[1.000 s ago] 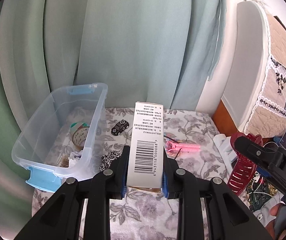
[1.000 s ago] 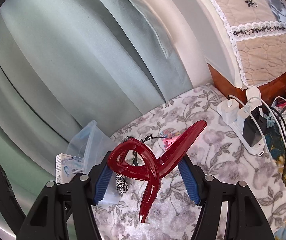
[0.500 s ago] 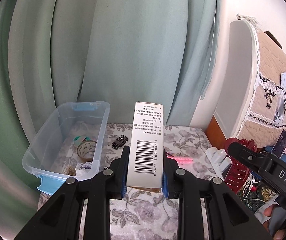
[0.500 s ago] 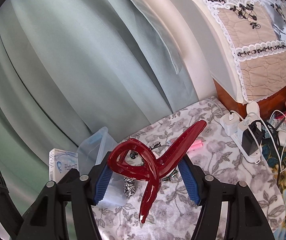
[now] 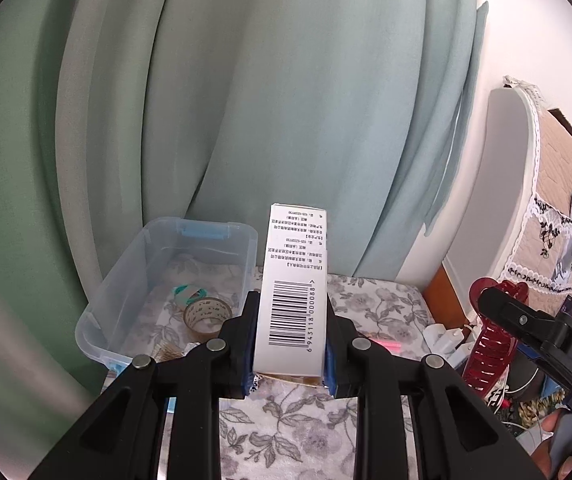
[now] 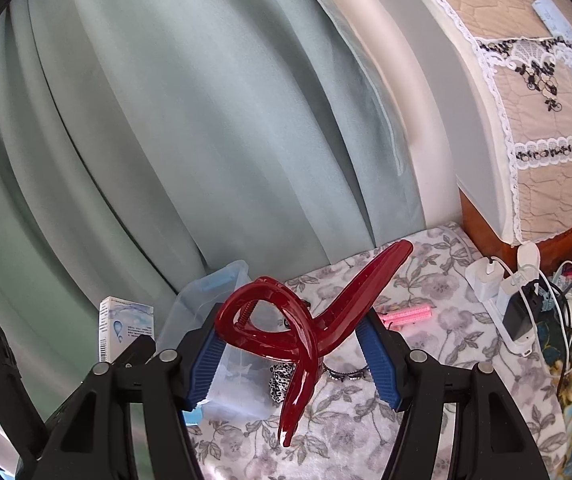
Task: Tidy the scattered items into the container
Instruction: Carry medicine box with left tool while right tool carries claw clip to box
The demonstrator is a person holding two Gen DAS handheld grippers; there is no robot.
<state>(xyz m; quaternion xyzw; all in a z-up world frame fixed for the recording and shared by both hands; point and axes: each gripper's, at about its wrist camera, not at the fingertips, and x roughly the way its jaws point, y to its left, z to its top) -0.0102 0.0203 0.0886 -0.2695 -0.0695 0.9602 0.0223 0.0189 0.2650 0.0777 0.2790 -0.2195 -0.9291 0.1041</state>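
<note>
Left wrist view: mounted behind the left gripper point(image 5: 289, 344), close above the floral cloth point(image 5: 286, 432), facing forward and slightly down toward the green curtain point(image 5: 286, 100). The clear container point(image 5: 125, 280) lies ahead on its left; the right gripper point(image 5: 526, 320) enters at its right edge.

Right wrist view: mounted behind the right gripper point(image 6: 294, 354), same downward tilt, rolled somewhat. Shared ground: curtain, cloth, container point(image 6: 221, 280), pink item point(image 6: 410, 314), white box point(image 6: 125, 328).
</note>
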